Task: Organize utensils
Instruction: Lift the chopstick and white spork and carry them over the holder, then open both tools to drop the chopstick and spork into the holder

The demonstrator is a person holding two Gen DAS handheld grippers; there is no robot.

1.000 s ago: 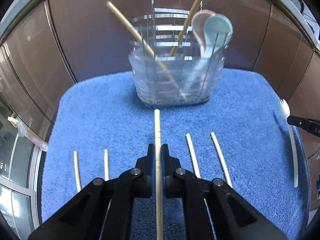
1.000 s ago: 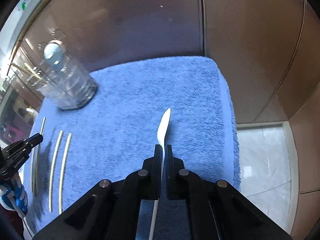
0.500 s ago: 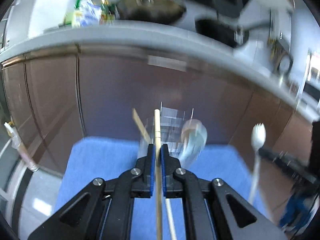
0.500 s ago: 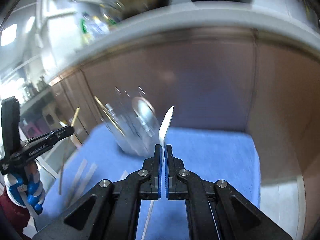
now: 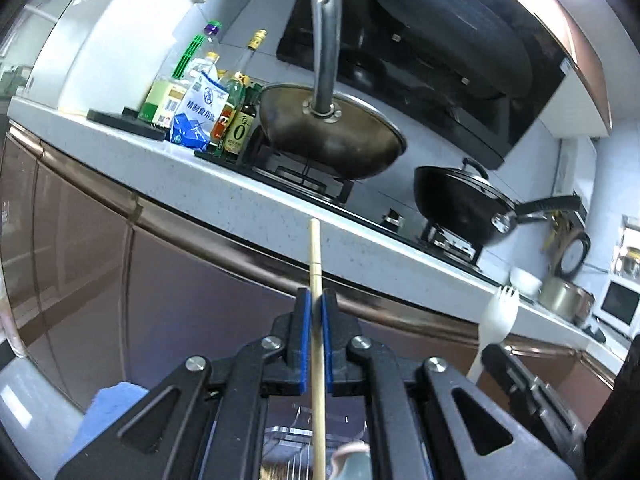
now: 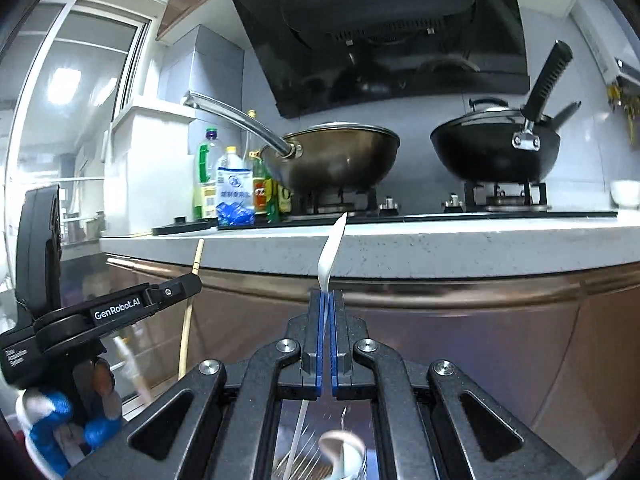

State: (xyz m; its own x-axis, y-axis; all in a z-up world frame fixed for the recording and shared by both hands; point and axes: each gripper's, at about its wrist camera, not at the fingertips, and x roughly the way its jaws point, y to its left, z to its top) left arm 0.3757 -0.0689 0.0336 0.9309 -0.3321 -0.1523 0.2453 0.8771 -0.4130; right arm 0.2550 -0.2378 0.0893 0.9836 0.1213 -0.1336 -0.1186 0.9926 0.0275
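My left gripper [image 5: 316, 298] is shut on a wooden chopstick [image 5: 315, 256], which sticks out past the blue pads and points up and forward. My right gripper [image 6: 328, 294] is shut on a white spork [image 6: 333, 246], seen edge-on here; its pronged head [image 5: 498, 314] shows at the right of the left wrist view. In the right wrist view the left gripper [image 6: 192, 282] holds the chopstick [image 6: 187, 316] steeply. Low in both views, under the grippers, lies the clear utensil holder [image 5: 294, 438] with a pale spoon [image 6: 340, 450] in it.
Ahead runs a white counter [image 6: 440, 244] over brown cabinet fronts [image 6: 480, 340]. On it stand a steel wok [image 6: 340, 156], a black lidded pan [image 6: 492, 152] and several bottles [image 5: 200, 108]. A corner of blue towel [image 5: 108, 404] shows low left.
Both grippers have risen off the blue towel and tipped up toward level, carrying the chopstick and the spork. The holder has slid from ahead to below the grippers.
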